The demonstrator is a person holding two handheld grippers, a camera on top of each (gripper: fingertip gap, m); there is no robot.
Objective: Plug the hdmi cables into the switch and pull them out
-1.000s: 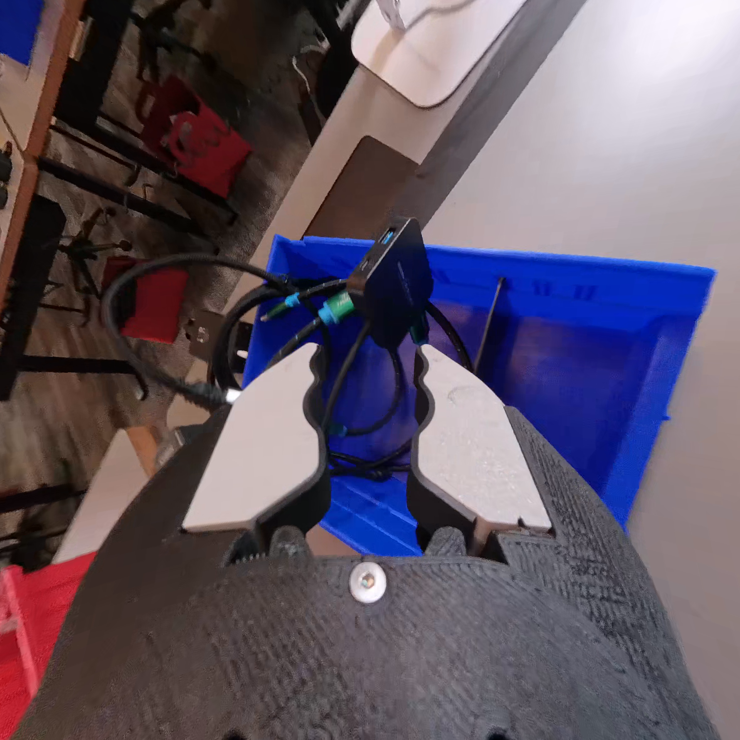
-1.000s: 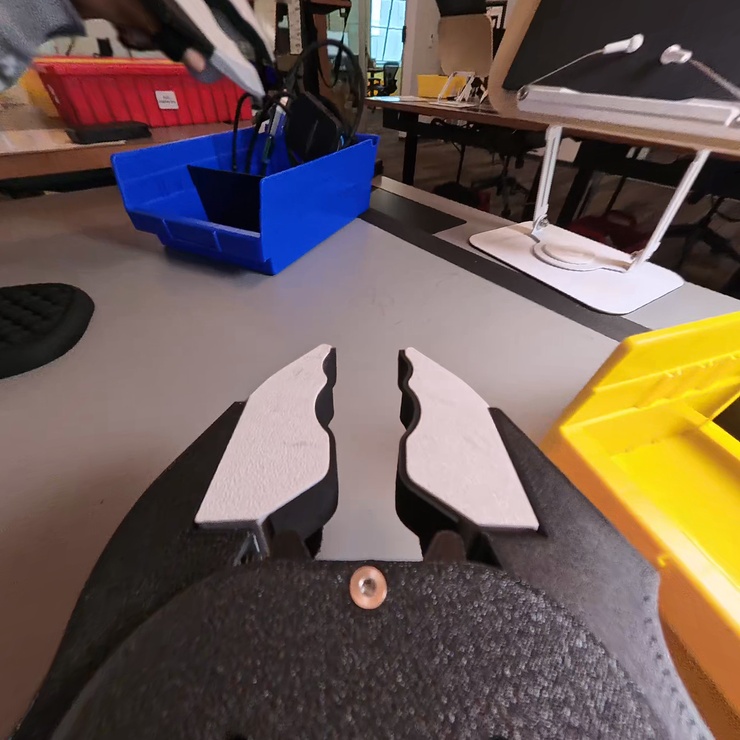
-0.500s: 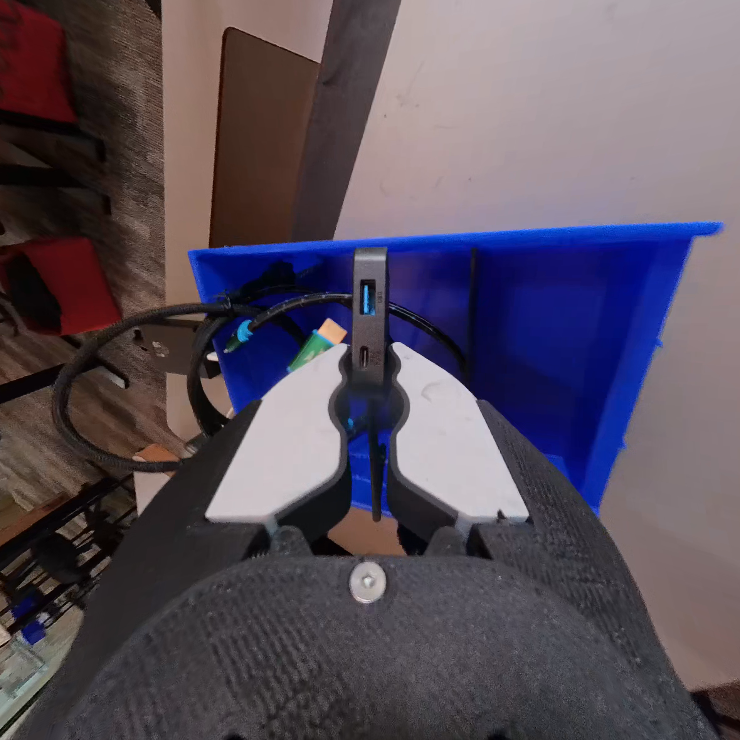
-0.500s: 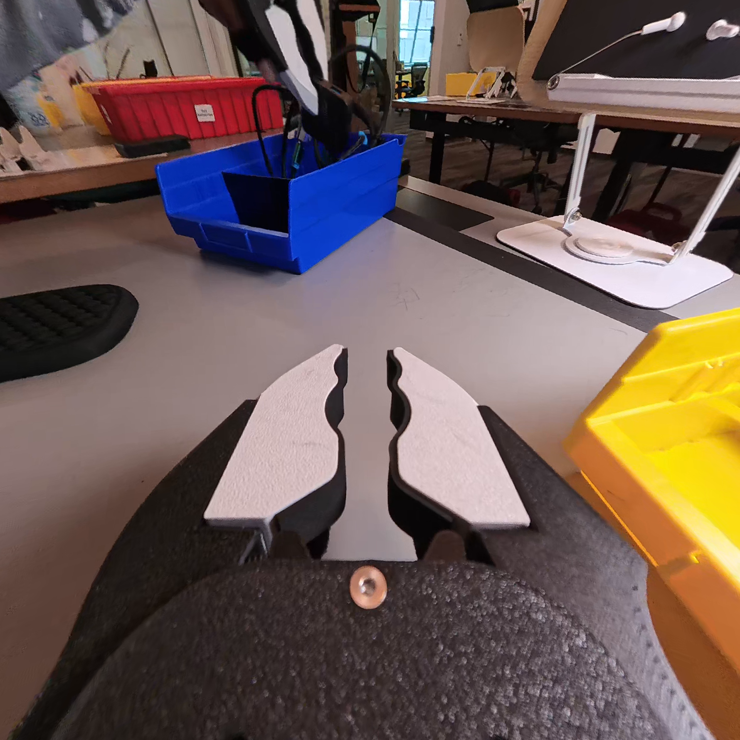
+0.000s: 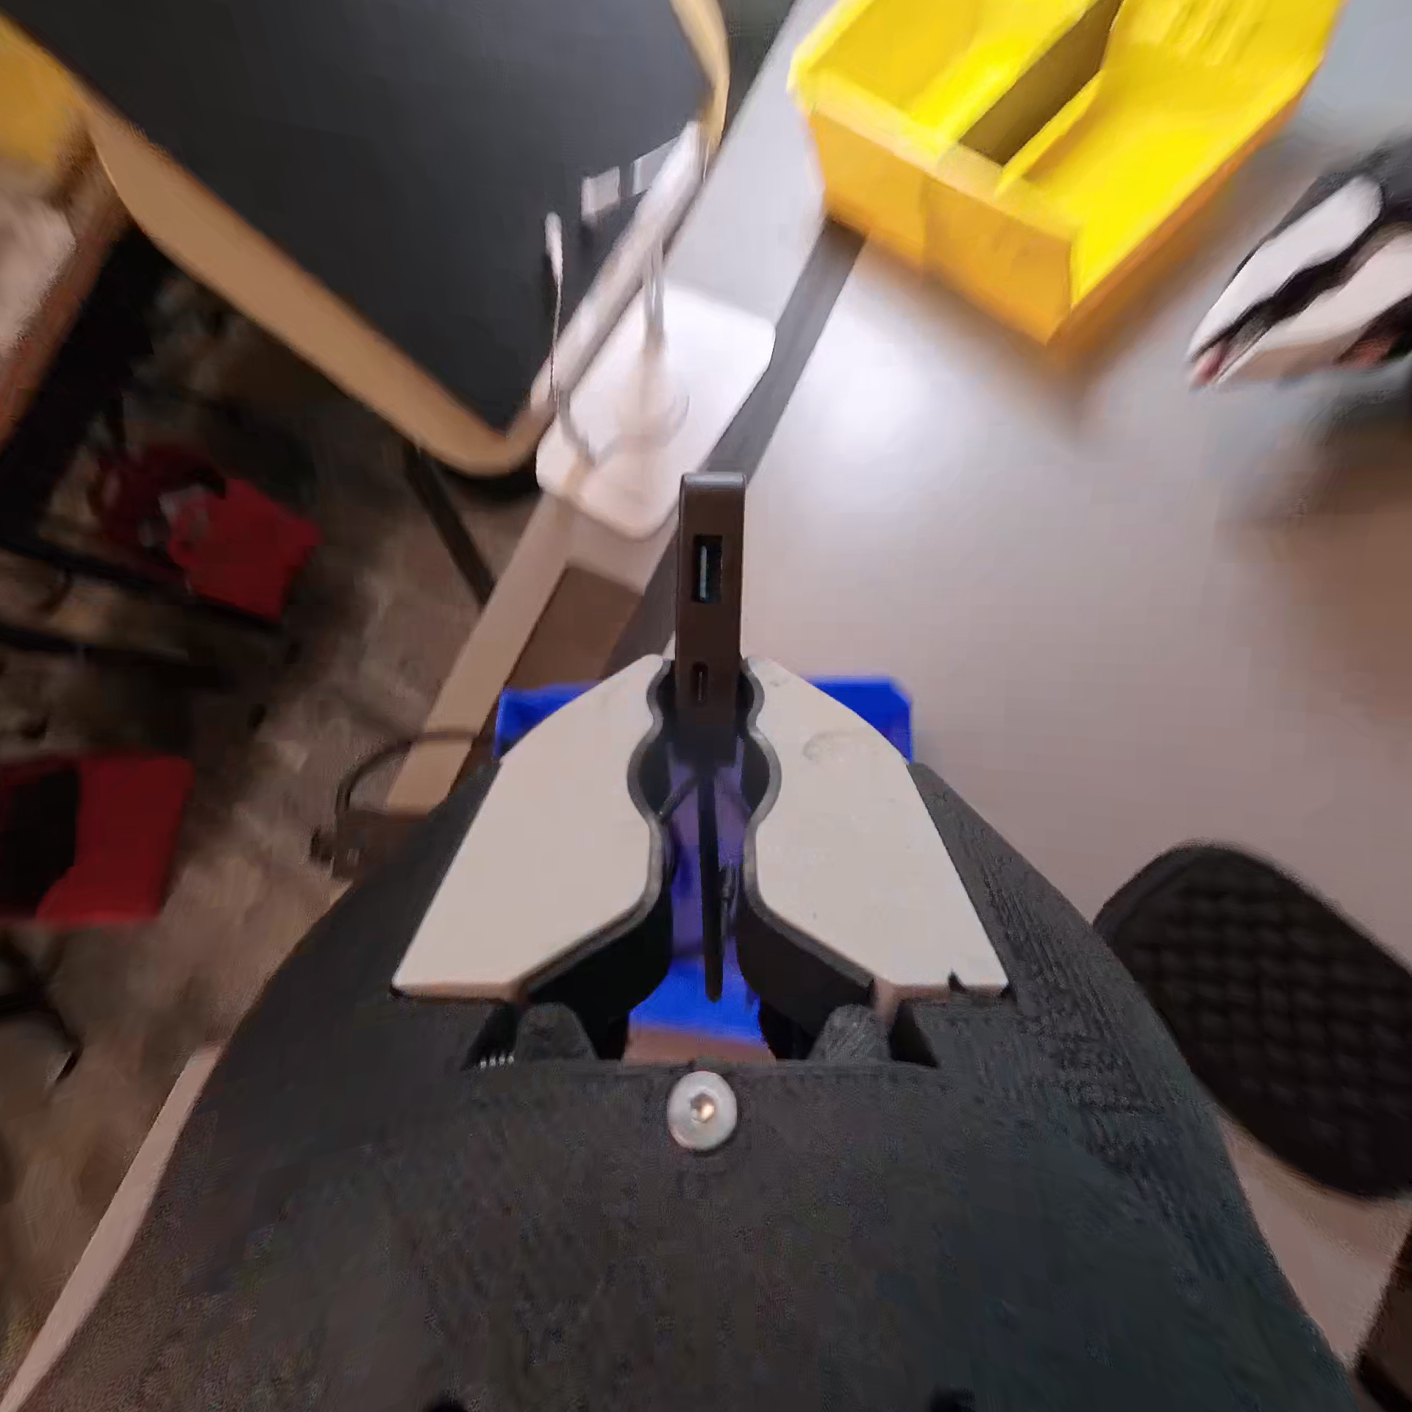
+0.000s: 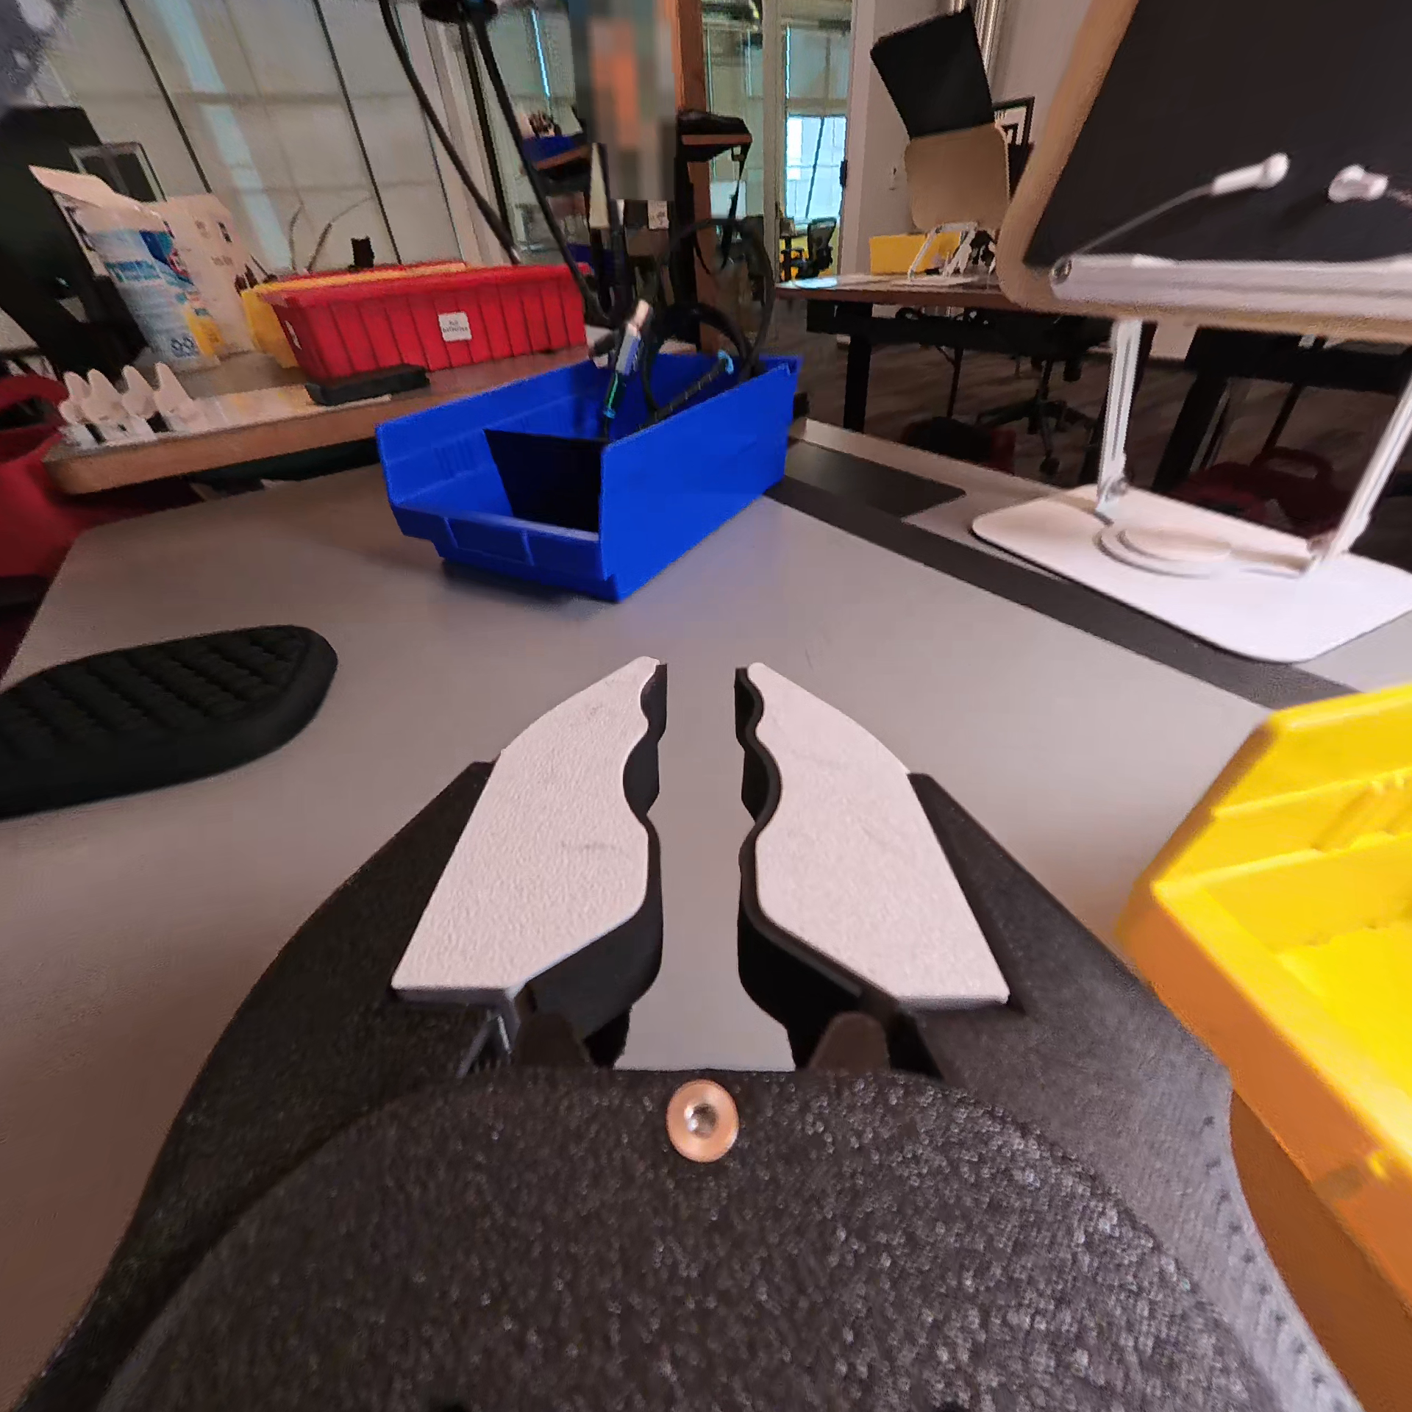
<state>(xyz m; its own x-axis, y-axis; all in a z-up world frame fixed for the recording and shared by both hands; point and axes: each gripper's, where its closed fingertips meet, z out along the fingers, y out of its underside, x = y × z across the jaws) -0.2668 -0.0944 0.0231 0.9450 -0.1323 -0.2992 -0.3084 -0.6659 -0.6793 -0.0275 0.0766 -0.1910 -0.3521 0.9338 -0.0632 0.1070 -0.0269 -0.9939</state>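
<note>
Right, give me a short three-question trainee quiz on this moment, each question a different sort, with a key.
1. True or false: the left gripper is shut on the switch.
2. Multiple choice: where do the cables sit? A) in the yellow bin B) in the blue bin C) loose on the table
3. Fill in: the right gripper holds ____.

Key: 1 true, its fingers pinch the switch's lower end. 2 B, they stick up out of the blue bin. 3 nothing; its fingers stand slightly apart over the bare table.
</note>
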